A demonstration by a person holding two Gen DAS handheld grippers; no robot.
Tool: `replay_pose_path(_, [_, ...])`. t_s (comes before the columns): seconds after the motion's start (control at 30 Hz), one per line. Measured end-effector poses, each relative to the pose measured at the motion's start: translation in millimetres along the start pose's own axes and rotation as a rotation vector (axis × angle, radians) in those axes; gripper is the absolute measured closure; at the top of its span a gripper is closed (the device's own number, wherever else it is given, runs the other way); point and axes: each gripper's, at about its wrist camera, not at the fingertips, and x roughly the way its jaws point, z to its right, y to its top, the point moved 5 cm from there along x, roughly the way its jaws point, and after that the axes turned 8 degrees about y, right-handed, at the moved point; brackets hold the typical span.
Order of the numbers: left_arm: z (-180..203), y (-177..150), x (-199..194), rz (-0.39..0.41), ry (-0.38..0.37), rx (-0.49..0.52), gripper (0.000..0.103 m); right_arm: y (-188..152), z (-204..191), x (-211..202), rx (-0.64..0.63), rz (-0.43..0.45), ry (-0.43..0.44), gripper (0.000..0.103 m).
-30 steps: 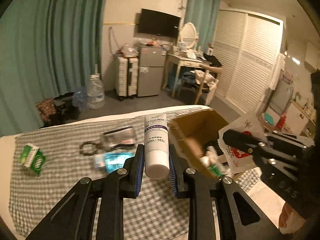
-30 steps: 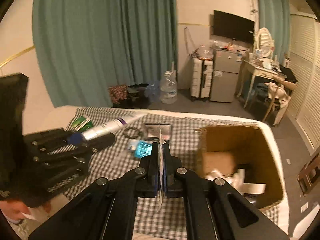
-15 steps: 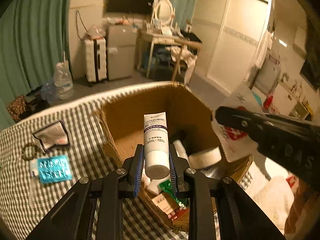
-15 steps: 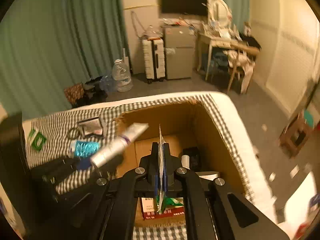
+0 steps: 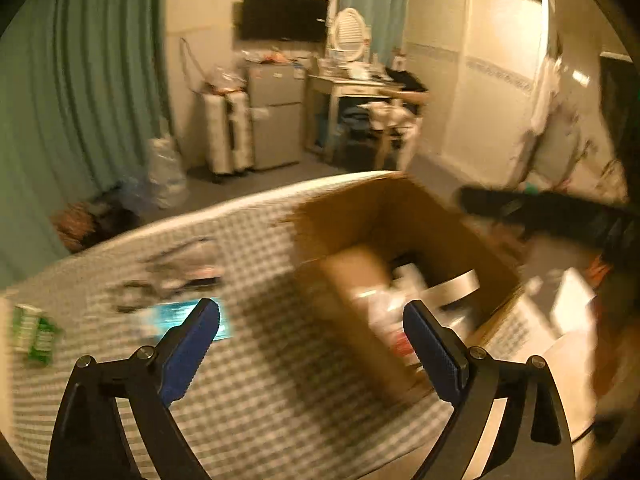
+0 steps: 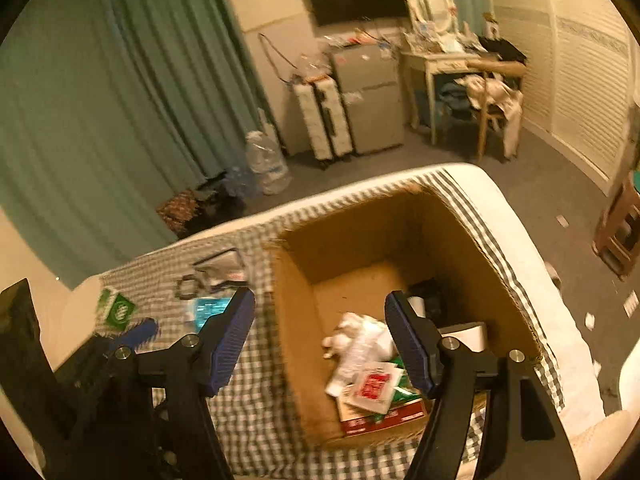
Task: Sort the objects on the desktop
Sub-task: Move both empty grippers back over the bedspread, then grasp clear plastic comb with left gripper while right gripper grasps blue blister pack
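What remains to be sorted lies to the left of the cardboard box (image 6: 400, 240), on the checked cloth (image 6: 256, 400) that covers the tabletop. Going left to right in the right wrist view: a green packet (image 6: 118, 309) near the cloth's left edge, then a dark ring-shaped thing (image 6: 188, 286) that may be a bracelet, though it is too small to be sure, then a teal packet (image 6: 208, 310) just beside it, with a silvery pouch (image 6: 222, 266) beyond them, towards the far edge. The box stands to the right of all these, already holding a white tube, a red-and-white sachet (image 6: 374, 386) and other packets.

The left claw (image 5: 312, 330) has its jaws opening with nothing between them; it hangs over the cloth at the box's left wall, and the teal packet (image 5: 188, 320) shows just behind its left finger. The right claw (image 6: 320, 322) is also opening and empty, straddling the box's left wall with the sachet below it.

So the left claw looks nearer the loose items, which lie to its left and slightly ahead; the teal packet's long side runs roughly across the view, so a reach leftward seems the likely call.
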Motion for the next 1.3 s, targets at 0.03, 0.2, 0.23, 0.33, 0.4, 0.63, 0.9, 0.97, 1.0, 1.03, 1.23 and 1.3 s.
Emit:
replay_pose_path(0.03, [-22,-8,-9,-0.002,0.051,-0.002,0.007,0,-8,-5,-0.018,0.008,0.015,0.035])
replay_pose_path(0.2, [-110,-42,-37,-0.006,0.255,-0.084,0.000,-20,-72,-19,-0.051,0.030,0.203,0.032])
replay_pose_path(0.23, [-127,-51,-38,-0.014,0.282,-0.110,0.000,-25,-81,-20,-0.053,0.031,0.227,0.029])
replay_pose_path(0.33, [-165,-88,-32,-0.072,0.326,-0.220,0.000,-48,-112,-6,-0.092,0.011,0.275,0.020])
replay_pose_path(0.4, [-179,-111,-20,-0.104,0.353,-0.259,0.000,-65,-130,13,-0.139,-0.018,0.266,0.017])
replay_pose_path(0.63, [-203,-166,40,-0.205,0.368,-0.356,0.000,-122,-143,82,-0.303,-0.028,0.149,0.011])
replay_pose_path(0.9, [-214,-183,119,-0.232,0.361,-0.389,0.000,-124,-120,166,-0.187,-0.159,0.129,0.011])
replay_pose_path(0.97, [-219,-180,136,-0.226,0.349,-0.405,0.000,-122,-117,183,-0.144,-0.150,0.127,0.011])
replay_pose_path(1.0, [-221,-178,143,-0.219,0.340,-0.401,0.000,-119,-117,197,-0.128,-0.154,0.133,0.011])
replay_pose_path(1.03, [-223,-176,150,-0.204,0.333,-0.395,0.000,-119,-116,207,-0.121,-0.157,0.133,0.011])
replay_pose_path(1.23, [-218,-163,176,-0.142,0.253,-0.294,0.000,-120,-126,256,-0.116,-0.154,0.179,0.008])
replay_pose_path(1.3, [-213,-164,183,-0.145,0.242,-0.251,0.000,-118,-128,270,-0.109,-0.146,0.177,0.006])
